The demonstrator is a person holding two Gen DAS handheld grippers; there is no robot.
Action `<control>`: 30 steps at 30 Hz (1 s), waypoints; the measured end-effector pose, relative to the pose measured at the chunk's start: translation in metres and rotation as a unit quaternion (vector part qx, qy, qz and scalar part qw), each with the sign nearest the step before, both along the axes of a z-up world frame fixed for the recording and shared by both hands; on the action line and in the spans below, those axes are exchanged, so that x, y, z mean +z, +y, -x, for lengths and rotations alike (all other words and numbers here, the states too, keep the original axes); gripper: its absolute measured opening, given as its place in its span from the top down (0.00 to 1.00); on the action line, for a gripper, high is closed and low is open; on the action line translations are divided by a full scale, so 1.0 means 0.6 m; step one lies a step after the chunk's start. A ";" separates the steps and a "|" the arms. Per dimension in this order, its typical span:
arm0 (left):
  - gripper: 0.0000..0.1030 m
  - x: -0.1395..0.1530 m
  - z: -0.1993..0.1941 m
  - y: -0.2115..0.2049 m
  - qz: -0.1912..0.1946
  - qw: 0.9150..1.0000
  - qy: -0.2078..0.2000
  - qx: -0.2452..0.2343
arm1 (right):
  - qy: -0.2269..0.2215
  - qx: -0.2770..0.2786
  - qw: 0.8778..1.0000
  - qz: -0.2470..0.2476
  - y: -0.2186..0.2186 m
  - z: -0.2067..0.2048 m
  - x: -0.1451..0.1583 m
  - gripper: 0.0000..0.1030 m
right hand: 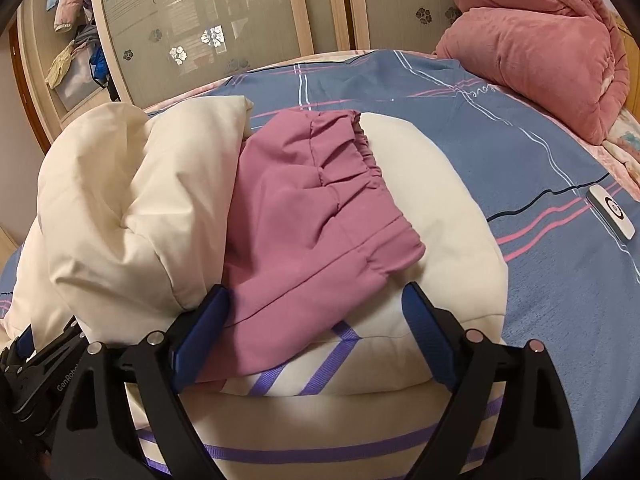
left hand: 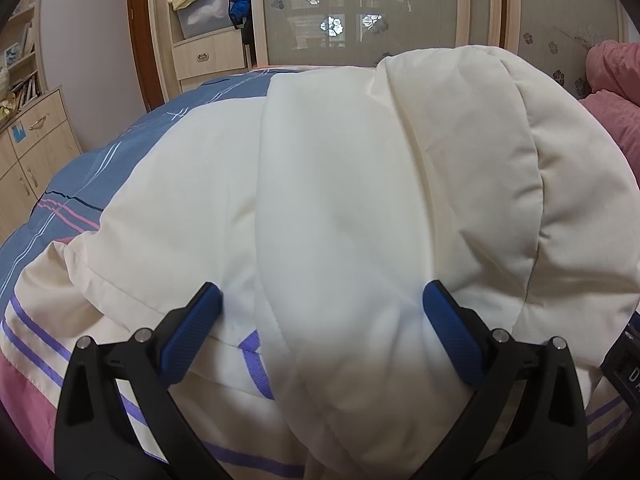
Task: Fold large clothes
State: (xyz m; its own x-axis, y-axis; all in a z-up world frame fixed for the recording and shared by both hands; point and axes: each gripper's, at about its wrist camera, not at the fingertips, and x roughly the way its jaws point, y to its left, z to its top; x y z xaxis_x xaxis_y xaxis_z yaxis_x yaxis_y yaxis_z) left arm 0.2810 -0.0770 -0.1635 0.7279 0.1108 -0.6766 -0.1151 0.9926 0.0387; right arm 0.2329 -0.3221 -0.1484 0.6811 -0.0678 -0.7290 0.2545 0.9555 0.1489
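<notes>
A cream padded coat (left hand: 360, 168) with purple stripes lies bunched and folded on the bed. My left gripper (left hand: 322, 292) stands open over its near edge, with a thick cream fold bulging between the blue pads (left hand: 196, 332). In the right wrist view a mauve piece with a gathered elastic edge (right hand: 312, 200) lies on the cream coat (right hand: 120, 208). My right gripper (right hand: 316, 290) is open and straddles the near end of the mauve piece; the left pad is at its edge, the right pad is apart on cream cloth. The left gripper's body (right hand: 28, 356) shows at lower left.
The blue striped bedsheet (right hand: 520, 140) runs to the right and far side. On it lie a folded pink quilt (right hand: 540, 68) at the far right and a small white device (right hand: 612, 210). A wardrobe with frosted doors (right hand: 224, 20) stands behind the bed, a wooden cabinet (left hand: 36, 140) at left.
</notes>
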 end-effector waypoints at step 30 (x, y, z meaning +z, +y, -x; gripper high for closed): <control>0.02 0.000 -0.009 0.066 0.003 1.000 0.018 0.018 | -0.017 0.031 0.999 -0.007 0.021 0.025 0.032 0.09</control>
State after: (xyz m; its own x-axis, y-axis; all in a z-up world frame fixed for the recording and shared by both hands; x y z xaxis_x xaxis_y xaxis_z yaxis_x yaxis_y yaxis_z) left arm 0.2863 -0.0375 -0.1634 0.6986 0.1324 -0.7032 -0.1500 0.9880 0.0370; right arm 0.2179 -0.3095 -0.1294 0.7080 -0.0148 -0.7060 0.1901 0.9669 0.1703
